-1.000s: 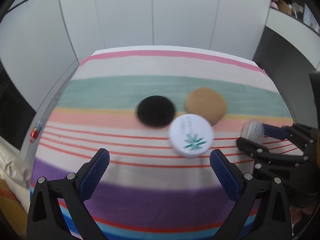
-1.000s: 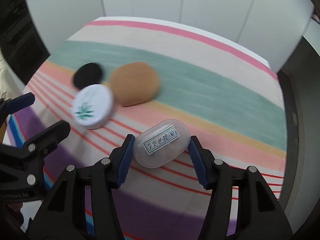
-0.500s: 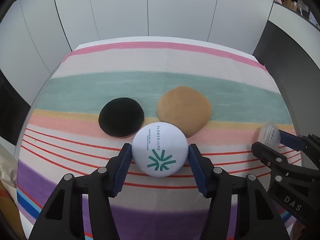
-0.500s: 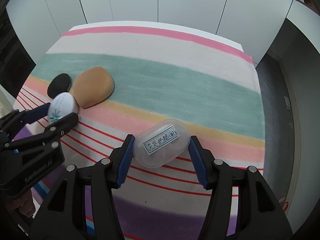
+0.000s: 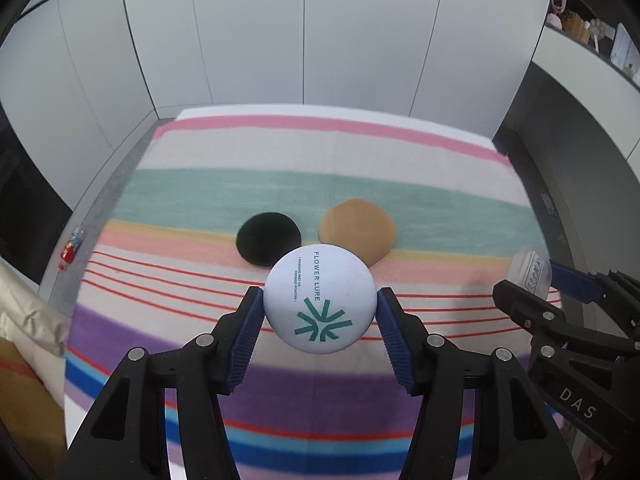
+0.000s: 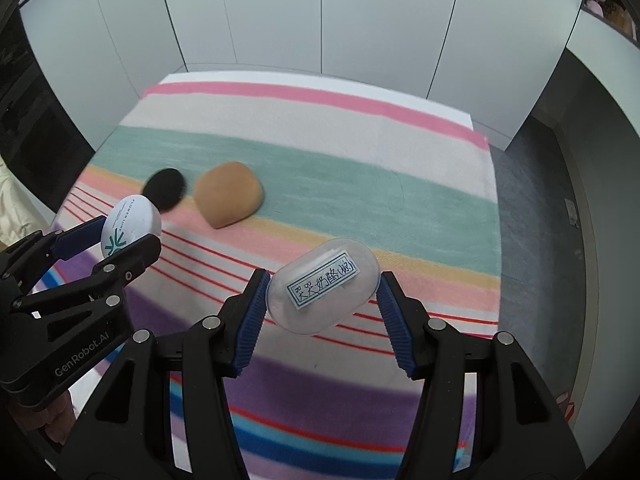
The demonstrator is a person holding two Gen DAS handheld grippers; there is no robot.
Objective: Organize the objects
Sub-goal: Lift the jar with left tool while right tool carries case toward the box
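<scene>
My left gripper (image 5: 320, 312) is shut on a round white powder compact (image 5: 320, 300) with a green star logo, held above the striped cloth. My right gripper (image 6: 322, 294) is shut on a clear oval plastic case (image 6: 323, 286) with a handwritten label, also lifted off the cloth. Each gripper shows in the other's view: the right gripper (image 5: 532, 276) with the case (image 5: 530, 266) at the right edge, and the left gripper (image 6: 120, 242) with the compact (image 6: 130, 226) at the left. A black round puff (image 5: 268, 239) and a tan puff (image 5: 357, 230) lie side by side on the cloth behind.
The striped cloth (image 5: 320, 160) covers a table set against white wall panels (image 5: 320, 40). A small red object (image 5: 69, 249) lies on the grey strip left of the cloth. A cream cushion (image 5: 28, 320) sits at the near left. A dark counter (image 5: 580, 140) stands on the right.
The left gripper closed on the white compact and lifted it off the cloth. The right gripper rose too, still holding the clear case.
</scene>
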